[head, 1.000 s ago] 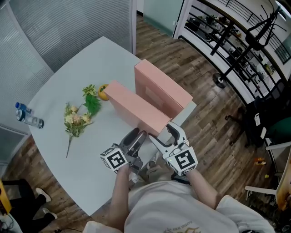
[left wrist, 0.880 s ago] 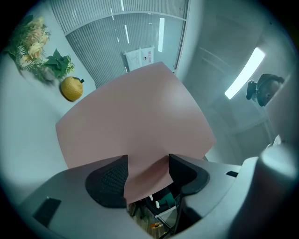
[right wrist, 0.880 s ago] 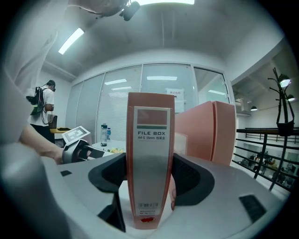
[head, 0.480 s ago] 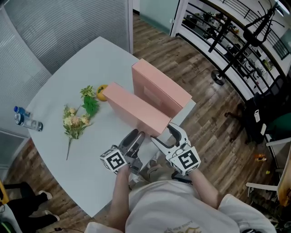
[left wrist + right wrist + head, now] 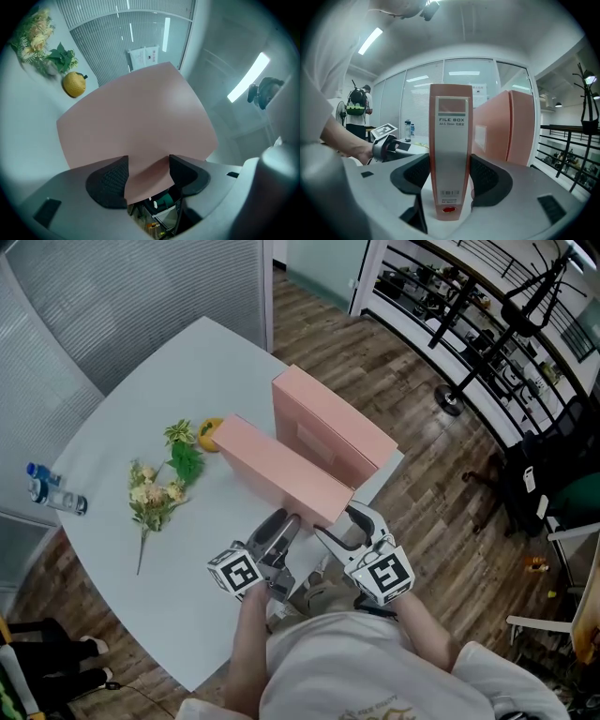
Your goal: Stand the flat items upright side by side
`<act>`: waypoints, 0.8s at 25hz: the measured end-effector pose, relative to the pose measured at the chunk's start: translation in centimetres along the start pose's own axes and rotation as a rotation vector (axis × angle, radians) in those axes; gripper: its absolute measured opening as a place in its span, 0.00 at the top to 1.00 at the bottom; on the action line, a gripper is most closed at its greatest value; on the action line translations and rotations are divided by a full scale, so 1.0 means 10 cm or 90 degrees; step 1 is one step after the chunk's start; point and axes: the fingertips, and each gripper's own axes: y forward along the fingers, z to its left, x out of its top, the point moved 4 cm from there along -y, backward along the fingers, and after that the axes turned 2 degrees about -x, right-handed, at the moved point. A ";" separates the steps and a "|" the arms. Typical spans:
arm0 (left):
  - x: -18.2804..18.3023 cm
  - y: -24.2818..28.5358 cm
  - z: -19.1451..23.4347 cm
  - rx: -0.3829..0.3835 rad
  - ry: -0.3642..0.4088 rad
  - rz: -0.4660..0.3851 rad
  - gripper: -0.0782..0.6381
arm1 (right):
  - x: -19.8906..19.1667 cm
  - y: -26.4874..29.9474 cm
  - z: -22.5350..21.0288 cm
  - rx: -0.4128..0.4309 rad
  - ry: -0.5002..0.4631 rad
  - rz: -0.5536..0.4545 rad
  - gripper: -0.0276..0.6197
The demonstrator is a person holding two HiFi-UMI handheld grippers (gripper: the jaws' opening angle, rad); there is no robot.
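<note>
Now left gripper [image 5: 286, 524] clamps edge of near file box [image 5: 281, 470]; right gripper [image 5: 339, 524] jaws just closed onto its spine. Keep it vertical, flush against standing box [image 5: 328, 427] at one o'clock.

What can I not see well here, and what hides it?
- Small print on the near pink cardboard file box's spine: too small, right gripper view.
- Far pink cardboard file box: lower part behind the near box, head view.
- Round yellow fruit: kind unclear, small in both views.
- Clear plastic water bottle's label: too small, head view.
</note>
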 end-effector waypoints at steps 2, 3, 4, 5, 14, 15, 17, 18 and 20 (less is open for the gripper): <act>0.01 0.04 0.00 -0.004 -0.002 0.002 0.51 | 0.01 0.00 -0.04 -0.004 -0.007 0.008 0.53; 0.01 0.07 0.01 -0.006 -0.004 0.002 0.51 | 0.02 0.00 -0.06 -0.006 -0.008 0.012 0.53; 0.01 0.09 0.01 -0.007 -0.005 0.004 0.51 | 0.02 0.00 -0.07 -0.008 -0.007 0.016 0.53; 0.01 0.11 0.02 -0.008 -0.006 0.005 0.51 | 0.02 0.00 -0.08 -0.010 -0.006 0.021 0.53; 0.02 0.33 0.04 -0.023 -0.013 0.021 0.51 | 0.00 -0.02 -0.22 -0.051 0.003 0.036 0.53; 0.02 0.35 0.04 -0.024 -0.014 0.023 0.51 | 0.00 -0.03 -0.24 -0.057 0.003 0.036 0.53; 0.02 0.38 0.04 -0.027 -0.015 0.025 0.51 | 0.00 -0.03 -0.26 -0.066 0.003 0.034 0.53; 0.02 0.39 0.04 -0.028 -0.015 0.026 0.51 | 0.00 -0.03 -0.28 -0.068 0.003 0.035 0.53; 0.03 0.42 0.03 -0.031 -0.015 0.028 0.51 | 0.01 -0.03 -0.29 -0.069 0.003 0.039 0.53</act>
